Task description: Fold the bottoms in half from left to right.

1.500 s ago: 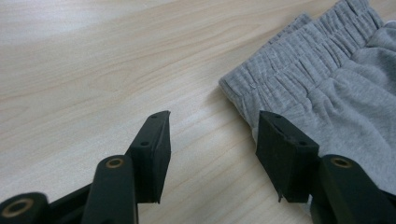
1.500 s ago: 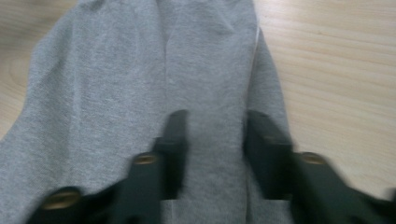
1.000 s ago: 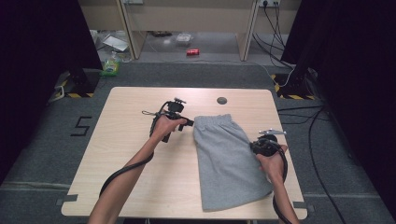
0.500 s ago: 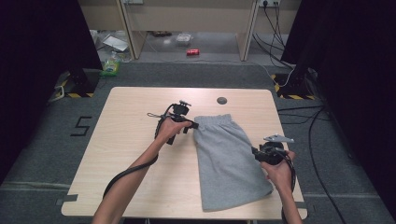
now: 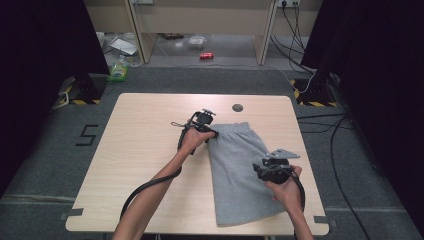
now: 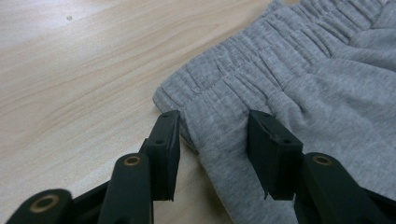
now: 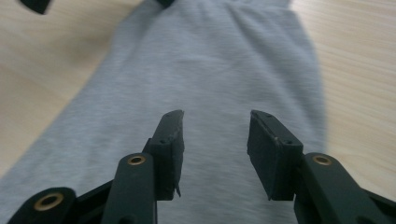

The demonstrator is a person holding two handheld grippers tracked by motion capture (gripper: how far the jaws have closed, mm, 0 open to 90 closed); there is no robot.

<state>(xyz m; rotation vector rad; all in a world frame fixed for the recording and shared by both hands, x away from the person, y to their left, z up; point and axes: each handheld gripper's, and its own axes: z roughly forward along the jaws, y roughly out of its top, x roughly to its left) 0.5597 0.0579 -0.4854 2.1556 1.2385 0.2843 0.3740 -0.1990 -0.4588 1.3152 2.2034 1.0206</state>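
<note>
1. While the grey shorts [image 5: 240, 170] lie flat on the right half of the desk [image 5: 145, 165], the left hand-held gripper [image 5: 214, 134] sits at their waistband corner on the left side. In the left gripper view its jaws straddle the side edge of the shorts [image 6: 289, 93] just below the gathered waistband, one on the bare wood and one over the cloth; they have just been closing, with a gap left and the pads not yet pressing the fabric.
2. The right hand-held gripper [image 5: 260, 172] hangs over the right side of the shorts about midway down. In the right gripper view its jaws stand apart above the smooth cloth [image 7: 205, 74] with nothing between them; they have just been opening.
3. Bare wood spreads wide to the left of the shorts and in a narrow strip to their right, where the cloth runs near the right edge of the desk. The hem lies close to the near edge. A small dark round cap [image 5: 237, 107] sits in the desk beyond the waistband, apart from it.
4. The shorts' long axis runs from far to near, slightly slanted, with the waistband at the far end and the hem toward the person.
</note>
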